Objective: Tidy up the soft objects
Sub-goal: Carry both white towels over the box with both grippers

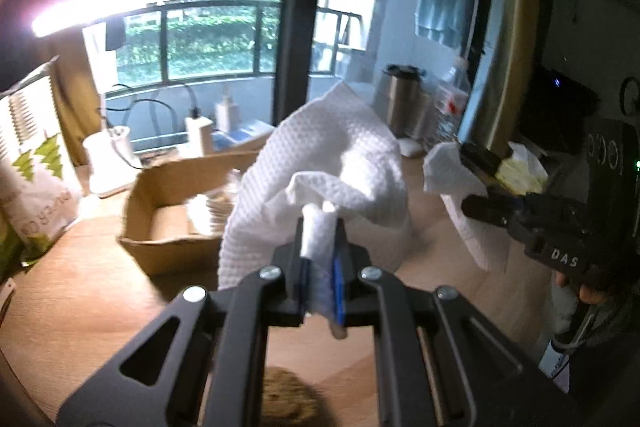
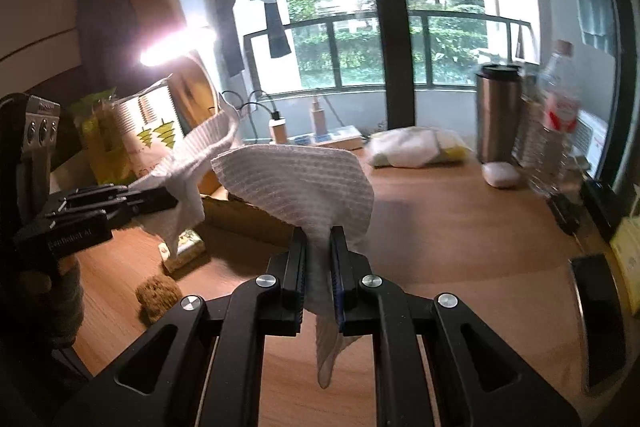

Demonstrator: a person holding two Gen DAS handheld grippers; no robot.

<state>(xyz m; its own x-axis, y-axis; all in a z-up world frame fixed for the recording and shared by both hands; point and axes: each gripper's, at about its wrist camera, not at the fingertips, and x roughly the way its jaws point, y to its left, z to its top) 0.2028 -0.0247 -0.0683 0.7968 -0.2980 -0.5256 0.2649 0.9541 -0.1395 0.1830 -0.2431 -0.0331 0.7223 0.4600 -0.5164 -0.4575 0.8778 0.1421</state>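
Both grippers have the same white waffle cloth [image 2: 296,179] pinched up off the wooden tabletop [image 2: 440,227], one end each. The left gripper [image 1: 320,223] has its jaws pressed together on a rolled-up corner, and the right gripper [image 2: 318,239] is clamped on another corner with a tail of fabric hanging down between the jaws. The cloth sags in the air between them.

Stuff around it: an open cardboard box [image 1: 160,195] sits right behind the cloth, and the draped fabric hides part of it in both views. Left of the box is a paper bag with green tree prints [image 1: 36,163]. Further back, by the window, there's a steel tumbler [image 2: 498,115], a clear plastic bottle with a red label [image 2: 556,123], a small white case [image 2: 500,174] and a bundle of white and yellow soft things [image 2: 416,143] lying on the tabletop.

View differences: the right wrist camera catches a brown sponge [image 2: 158,297] and a small wrapped packet [image 2: 184,247] on the tabletop under the left gripper. The left camera only gets a blurry brown blob at its bottom edge (probably that sponge, can't really tell). The left camera shows the right gripper from the side with a bit of hand [image 1: 588,291] on its handle, plus a lit lamp bar [image 1: 80,11] top left.
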